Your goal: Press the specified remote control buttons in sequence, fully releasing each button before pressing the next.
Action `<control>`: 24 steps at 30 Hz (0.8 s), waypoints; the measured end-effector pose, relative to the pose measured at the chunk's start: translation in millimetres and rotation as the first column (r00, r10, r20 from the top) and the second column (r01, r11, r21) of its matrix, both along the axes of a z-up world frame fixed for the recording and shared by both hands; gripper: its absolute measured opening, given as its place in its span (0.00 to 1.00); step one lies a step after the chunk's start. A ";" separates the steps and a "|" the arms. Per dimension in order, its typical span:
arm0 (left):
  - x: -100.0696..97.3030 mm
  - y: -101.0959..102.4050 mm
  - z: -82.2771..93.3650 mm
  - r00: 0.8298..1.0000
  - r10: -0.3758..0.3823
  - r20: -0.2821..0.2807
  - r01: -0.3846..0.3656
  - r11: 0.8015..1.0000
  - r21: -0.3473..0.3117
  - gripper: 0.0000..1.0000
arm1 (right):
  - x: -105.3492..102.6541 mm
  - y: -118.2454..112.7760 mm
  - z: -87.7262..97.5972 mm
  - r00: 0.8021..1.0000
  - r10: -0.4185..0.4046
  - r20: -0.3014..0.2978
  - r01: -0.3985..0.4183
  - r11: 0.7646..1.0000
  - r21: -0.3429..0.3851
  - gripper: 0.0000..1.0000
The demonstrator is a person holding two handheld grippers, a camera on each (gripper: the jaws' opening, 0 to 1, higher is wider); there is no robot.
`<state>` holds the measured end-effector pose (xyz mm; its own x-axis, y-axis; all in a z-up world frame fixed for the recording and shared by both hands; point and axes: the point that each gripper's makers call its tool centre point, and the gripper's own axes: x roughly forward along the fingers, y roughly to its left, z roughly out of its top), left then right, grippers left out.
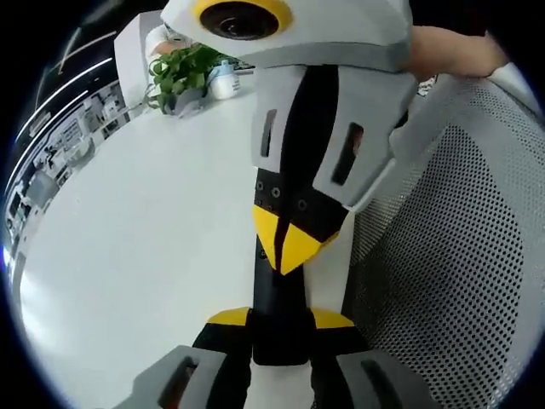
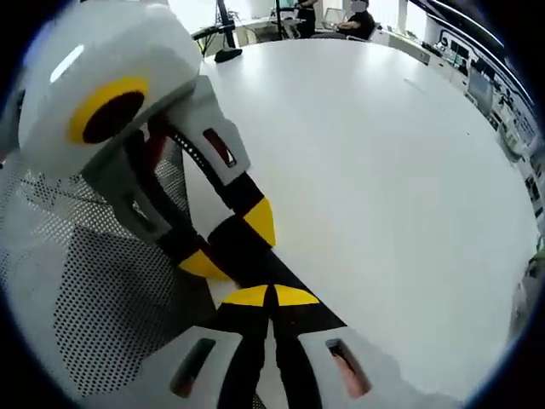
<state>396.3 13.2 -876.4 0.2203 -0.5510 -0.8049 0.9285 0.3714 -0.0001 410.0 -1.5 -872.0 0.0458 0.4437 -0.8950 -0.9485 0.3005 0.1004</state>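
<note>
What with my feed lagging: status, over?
Left claw shut on black remote. Right claw shut, tips at remote. Mesh chair close beside, nothing blocking.

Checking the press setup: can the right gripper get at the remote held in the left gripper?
Probably yes. The right gripper, jaws shut, has its tips against the black remote, which the left gripper clamps. Nothing lies between them. The buttons cannot be made out.

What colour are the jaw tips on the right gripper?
Yellow on black, on the right gripper; clearest in the right gripper view.
</note>
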 end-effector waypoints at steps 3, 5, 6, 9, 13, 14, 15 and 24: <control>0.1 -0.1 0.0 1.000 0.004 -0.001 -0.004 1.000 -0.001 0.25 | -1.5 0.2 0.7 1.000 0.020 0.015 -0.020 1.000 -0.014 0.00; 0.2 -0.2 0.0 1.000 0.005 0.001 -0.005 1.000 -0.002 0.25 | -1.6 -0.5 1.4 1.000 0.011 0.013 -0.010 1.000 -0.009 0.00; 0.3 -0.1 -0.2 1.000 0.005 0.001 -0.005 1.000 -0.002 0.25 | -1.9 -1.2 2.3 1.000 -0.019 -0.003 0.019 1.000 0.004 0.00; 0.1 -0.2 -0.1 1.000 0.005 0.003 -0.005 1.000 0.000 0.25 | -2.2 -1.2 2.7 0.998 -0.060 -0.033 0.060 0.998 -0.006 0.00; 0.2 -0.3 0.1 1.000 0.005 0.003 -0.005 1.000 -0.002 0.25 | -2.1 -0.9 2.8 0.997 -0.066 -0.039 0.065 0.998 -0.012 0.00; 0.3 -0.1 -0.2 1.000 0.005 0.002 -0.005 1.000 -0.002 0.25 | -2.3 -0.9 3.0 0.997 -0.064 -0.038 0.063 0.998 -0.011 0.00; 0.3 -0.2 -0.2 1.000 0.005 0.003 -0.005 1.000 -0.002 0.25 | -2.6 -0.8 3.0 0.997 -0.067 -0.040 0.067 0.998 -0.013 0.00; 0.8 -0.3 -0.6 1.000 0.005 0.001 -0.005 1.000 -0.004 0.25 | -2.7 -0.5 2.2 0.998 -0.057 -0.019 0.057 0.998 -0.014 0.00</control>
<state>397.0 12.8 -877.0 0.2239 -0.5534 -0.8023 0.9266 0.3761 -0.0009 407.3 -2.0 -869.8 0.0533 0.4288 -0.9018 -0.9276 0.3556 0.1143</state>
